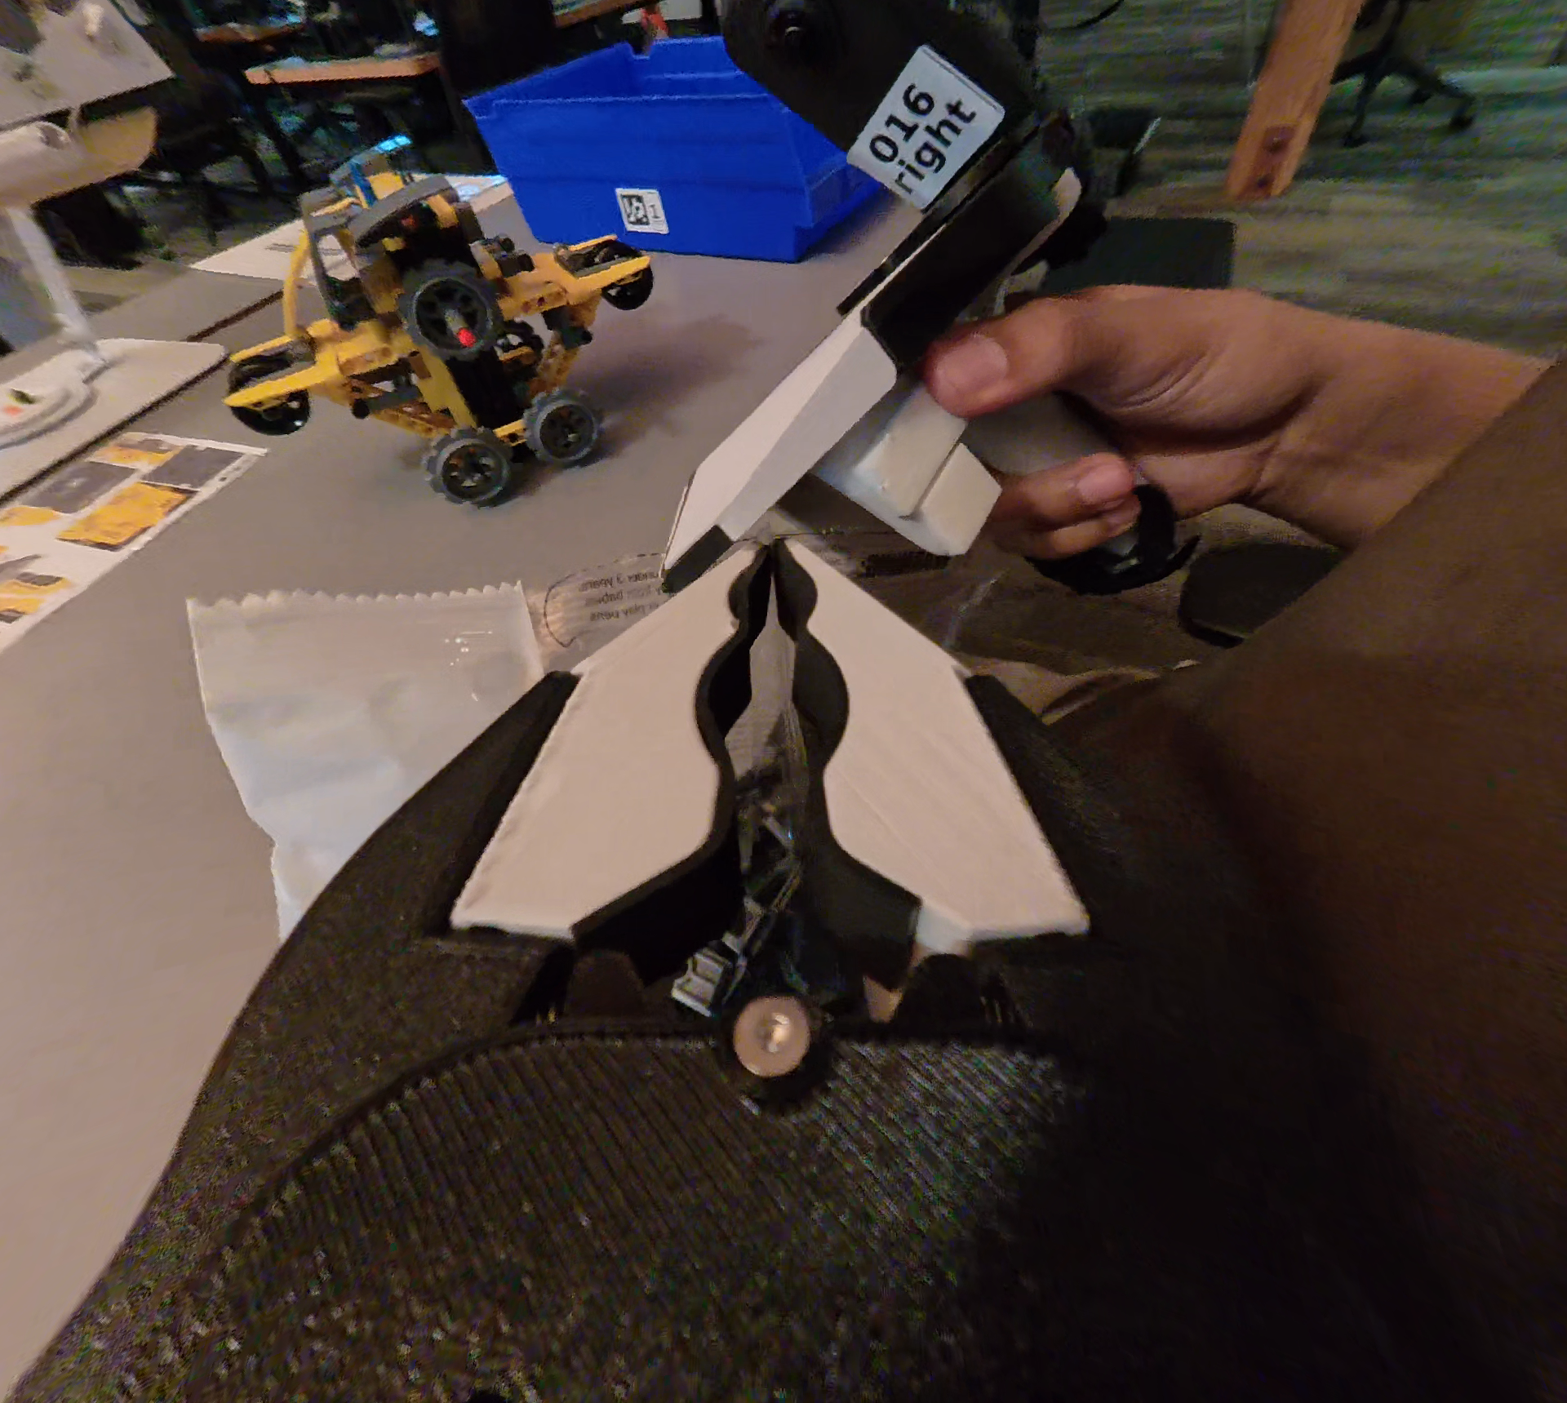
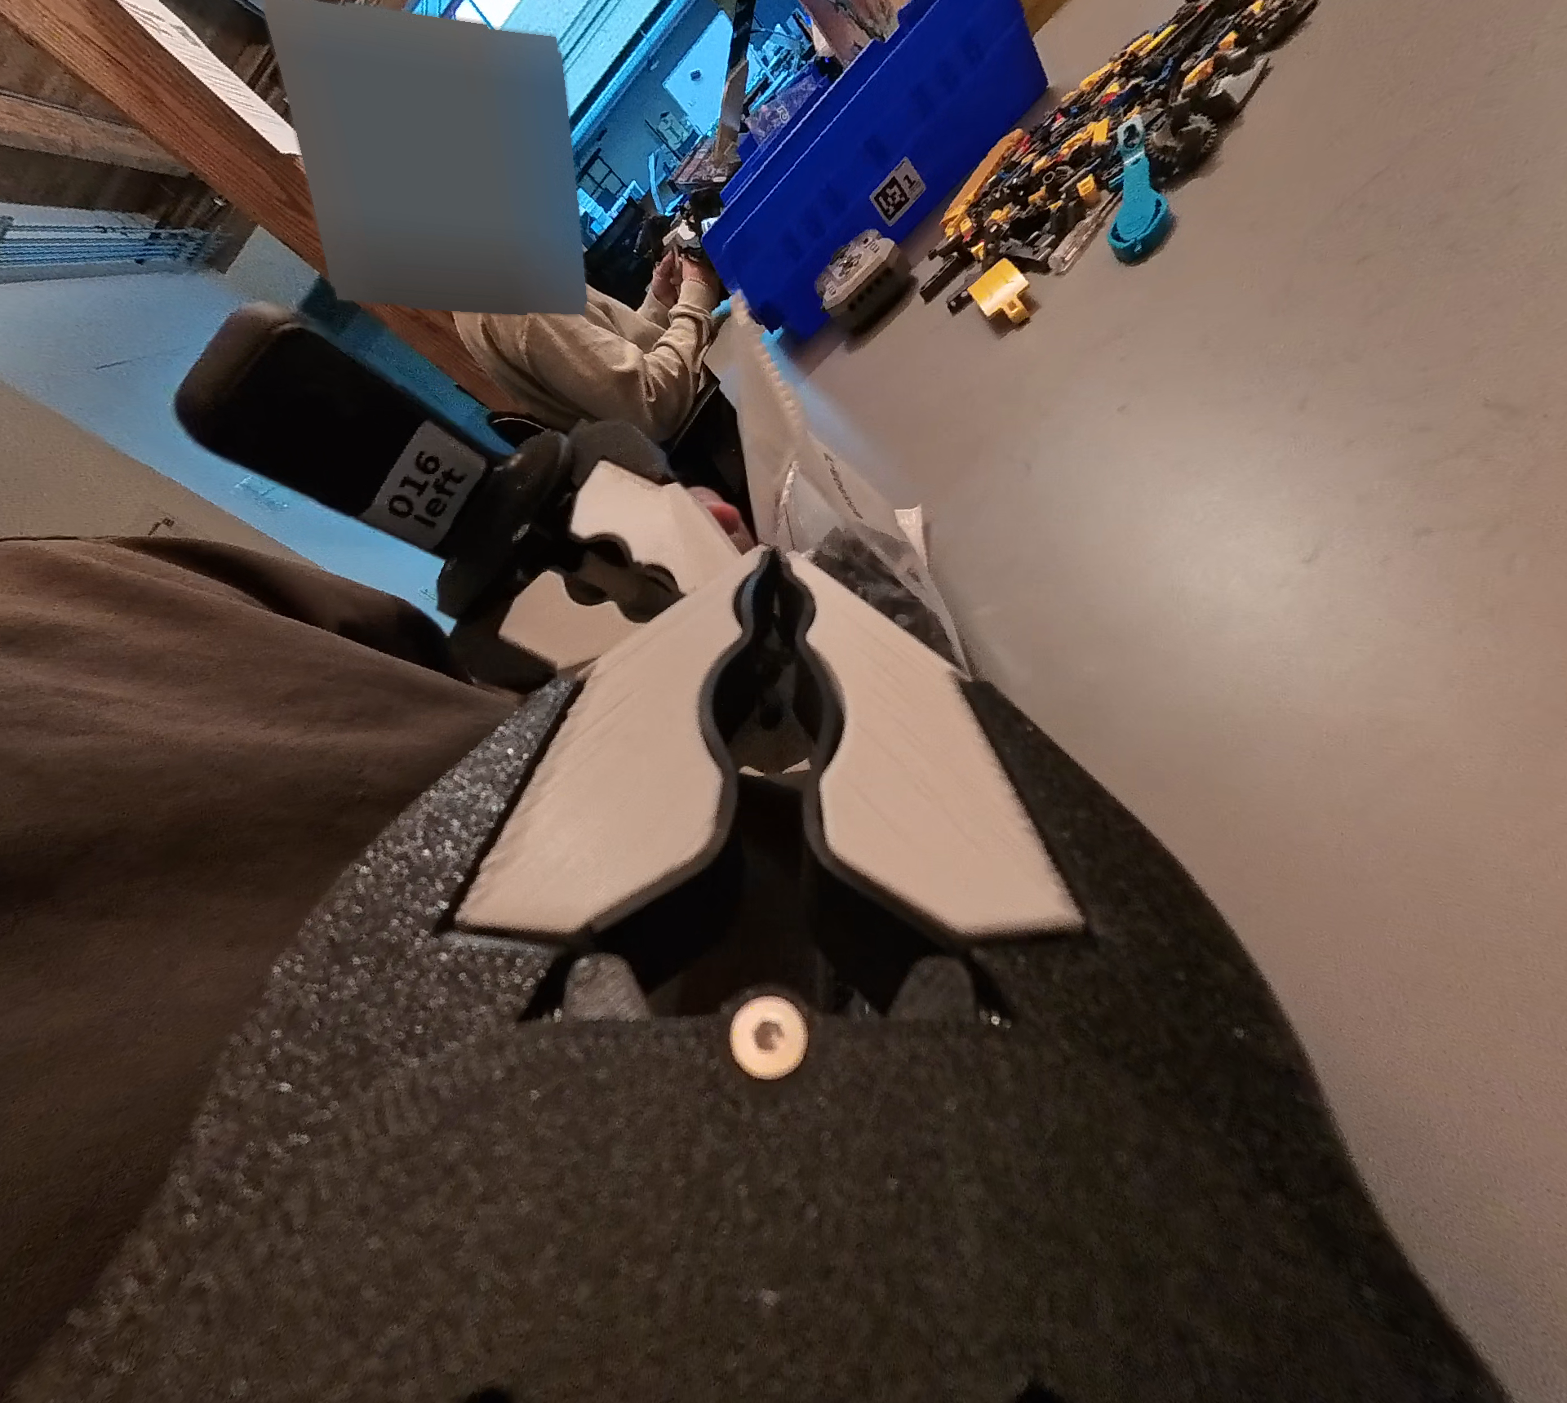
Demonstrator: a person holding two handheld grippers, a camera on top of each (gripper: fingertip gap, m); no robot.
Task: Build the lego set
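Grey table (image 1: 127, 811): both claws pinch bag's (image 1: 356, 701) edge.

Dim indoor light, blue window glow behind, fisheye-warped edges, slight blur

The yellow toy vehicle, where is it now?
In the left wrist view, the yellow toy vehicle stands on the grey table, upper left, in front of the blue bin.

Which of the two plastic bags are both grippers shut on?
The clear bag holding dark parts, pinched by the left gripper and right gripper; the white bag lies flat, untouched.
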